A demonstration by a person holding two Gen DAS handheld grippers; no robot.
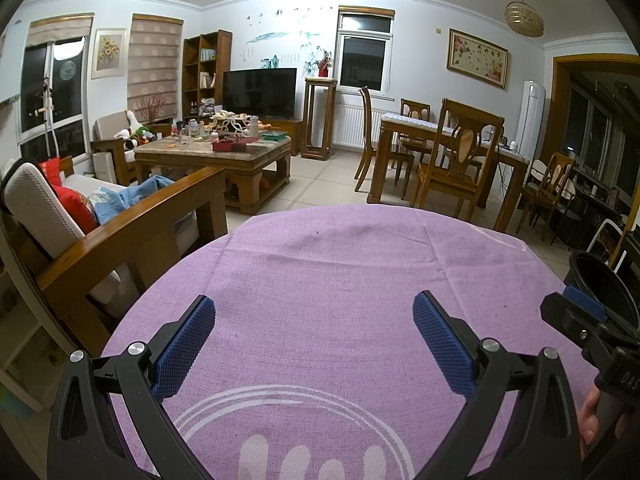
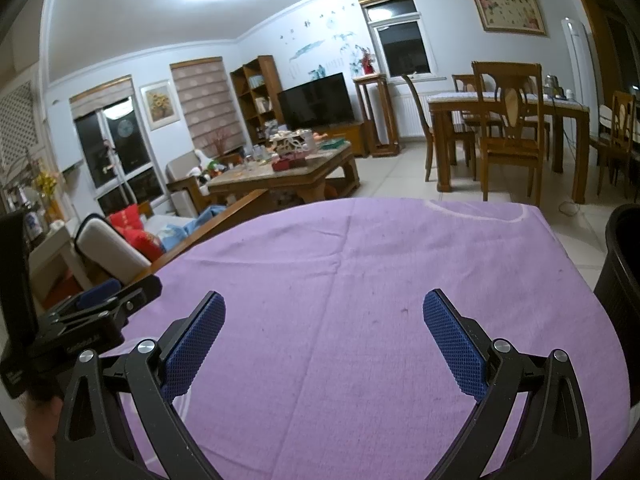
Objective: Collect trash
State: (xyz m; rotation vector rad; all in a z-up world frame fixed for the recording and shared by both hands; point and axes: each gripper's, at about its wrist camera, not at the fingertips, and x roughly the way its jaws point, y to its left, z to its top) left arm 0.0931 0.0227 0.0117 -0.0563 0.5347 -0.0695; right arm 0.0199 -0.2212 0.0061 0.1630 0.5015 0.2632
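Hovering above the purple tablecloth [image 1: 340, 280], the left gripper [image 1: 314, 322] had its jaws spread wide, its blue textured pads [image 1: 186, 344] far apart with only bare cloth between them and nothing held. The right gripper [image 2: 324, 320] stood the same way over that cloth, jaws wide and empty, both tools pointing forward across the table toward the room and tilted slightly down at the surface. They were side by side: in the left wrist view the right gripper's black frame reached in from the right edge, with part of a hand [image 1: 590, 420] wrapped about its handle low down, and in the right wrist view the left gripper showed at the left edge. A black bin [image 2: 620, 280] stood just off the table's right side, its dark rim level with the cloth, nearer the right gripper. I could make out no loose piece of trash on the cloth, only faint specks and a white printed pattern near the front edge. Beyond the table sat a wooden sofa [image 1: 132, 232] with red cushions on the left, a cluttered coffee table [image 1: 216, 156], a television [image 1: 260, 92] against the far wall, and a dining table [image 1: 452, 148] with wooden chairs to the right.
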